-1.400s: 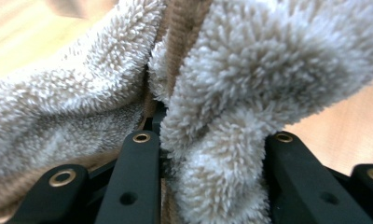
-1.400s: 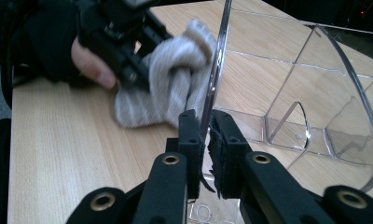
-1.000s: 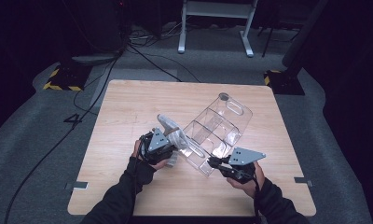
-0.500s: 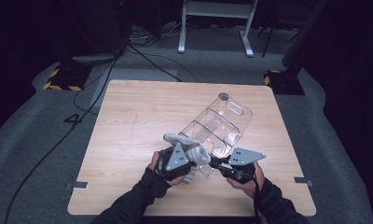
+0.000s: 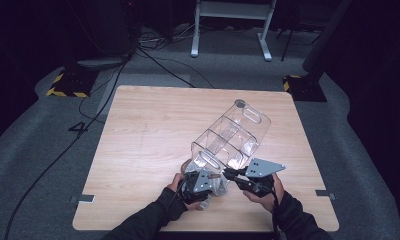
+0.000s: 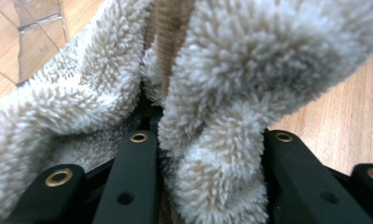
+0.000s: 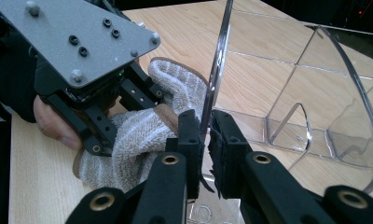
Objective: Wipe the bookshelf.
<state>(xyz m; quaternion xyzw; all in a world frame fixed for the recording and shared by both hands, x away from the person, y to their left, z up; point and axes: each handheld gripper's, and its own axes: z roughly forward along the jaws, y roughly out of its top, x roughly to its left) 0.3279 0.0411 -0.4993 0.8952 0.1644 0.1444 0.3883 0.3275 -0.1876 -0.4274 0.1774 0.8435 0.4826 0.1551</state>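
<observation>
Left gripper (image 5: 204, 189) fingers clamp fluffy towel (image 6: 231, 93), right gripper (image 7: 204, 140) fingers pinch clear organizer (image 5: 233, 137) wall on bench (image 5: 148, 140); next likely wipe inside.

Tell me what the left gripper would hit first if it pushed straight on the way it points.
Probably the clear plastic organizer. The left gripper, shut on the fluffy towel, points toward its near end wall, so the towel would press against that wall first. Depth is hard to judge.
</observation>
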